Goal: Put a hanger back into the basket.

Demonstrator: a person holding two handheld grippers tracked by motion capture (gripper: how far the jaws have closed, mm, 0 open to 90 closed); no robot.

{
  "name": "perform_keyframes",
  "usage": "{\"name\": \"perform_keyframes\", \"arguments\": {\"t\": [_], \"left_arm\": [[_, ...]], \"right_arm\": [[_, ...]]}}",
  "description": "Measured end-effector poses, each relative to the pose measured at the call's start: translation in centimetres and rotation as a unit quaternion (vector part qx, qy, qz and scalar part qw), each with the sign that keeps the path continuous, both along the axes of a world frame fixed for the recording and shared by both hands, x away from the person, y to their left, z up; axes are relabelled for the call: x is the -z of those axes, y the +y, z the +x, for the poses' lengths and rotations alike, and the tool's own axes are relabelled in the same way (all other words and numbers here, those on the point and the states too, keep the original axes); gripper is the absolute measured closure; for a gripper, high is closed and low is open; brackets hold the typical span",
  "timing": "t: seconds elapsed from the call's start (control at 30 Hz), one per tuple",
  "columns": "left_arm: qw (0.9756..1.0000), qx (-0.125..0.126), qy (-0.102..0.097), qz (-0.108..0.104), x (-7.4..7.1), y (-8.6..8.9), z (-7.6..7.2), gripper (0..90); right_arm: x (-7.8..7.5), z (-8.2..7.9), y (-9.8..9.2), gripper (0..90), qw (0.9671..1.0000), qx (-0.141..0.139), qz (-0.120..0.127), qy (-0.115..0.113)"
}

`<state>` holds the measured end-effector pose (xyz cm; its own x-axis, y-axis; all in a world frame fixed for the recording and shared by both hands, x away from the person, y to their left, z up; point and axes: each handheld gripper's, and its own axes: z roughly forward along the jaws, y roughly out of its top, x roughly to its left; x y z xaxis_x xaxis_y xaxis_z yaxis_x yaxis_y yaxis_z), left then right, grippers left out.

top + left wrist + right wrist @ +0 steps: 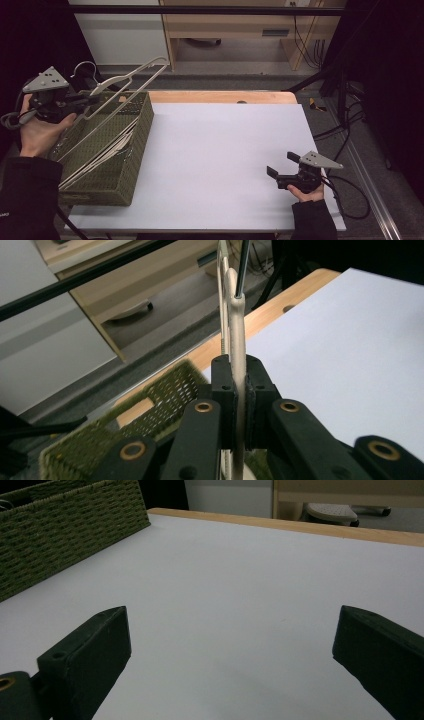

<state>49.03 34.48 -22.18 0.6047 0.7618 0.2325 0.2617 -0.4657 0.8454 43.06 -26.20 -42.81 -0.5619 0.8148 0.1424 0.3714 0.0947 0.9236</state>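
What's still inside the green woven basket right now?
The basket holds more pale hangers lying slanted along its length; how many, the overlap hides. The lifted hanger, clamped in the left gripper, reaches down into it, and the near wall hides the bottom.

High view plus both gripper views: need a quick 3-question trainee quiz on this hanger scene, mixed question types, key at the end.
1. True or false: the left hand-held gripper is shut on a beige hanger.
2. Multiple choice: where is the green woven basket? A) at the left edge of the white table top B) at its middle C) at the right edge
3. Short answer: how do the jaws of the right hand-held gripper stand, and what is between them?

Key
1. True; its pads clamp the hanger's flat body, lifted over the basket.
2. A
3. Wide open, nothing between them; it sits low over the white table top.
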Motion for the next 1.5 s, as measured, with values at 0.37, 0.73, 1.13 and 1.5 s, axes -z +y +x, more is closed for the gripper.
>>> {"name": "perform_keyframes", "arguments": {"t": [0.37,0.73,1.13,1.5], "left_arm": [[0.9995,-0.022,0.012,0.021,2.6,2.8,-0.2,85.8],[0.9978,-0.043,0.025,0.043,5.6,4.6,-0.7,85.8],[0.9951,-0.048,0.044,0.074,8.6,5.5,-0.9,85.8],[0.9939,-0.058,0.065,0.069,13.2,4.1,0.3,85.8]], "right_arm": [[0.0,0.0,0.0,2.7,1.0,0.0,0.0,0.0],[0.1,0.0,0.1,2.8,1.0,-0.002,-0.001,0.0],[0.1,0.0,0.1,2.8,1.0,-0.002,-0.001,0.002],[0.1,0.0,0.1,2.9,1.0,-0.004,-0.002,0.001]]}}
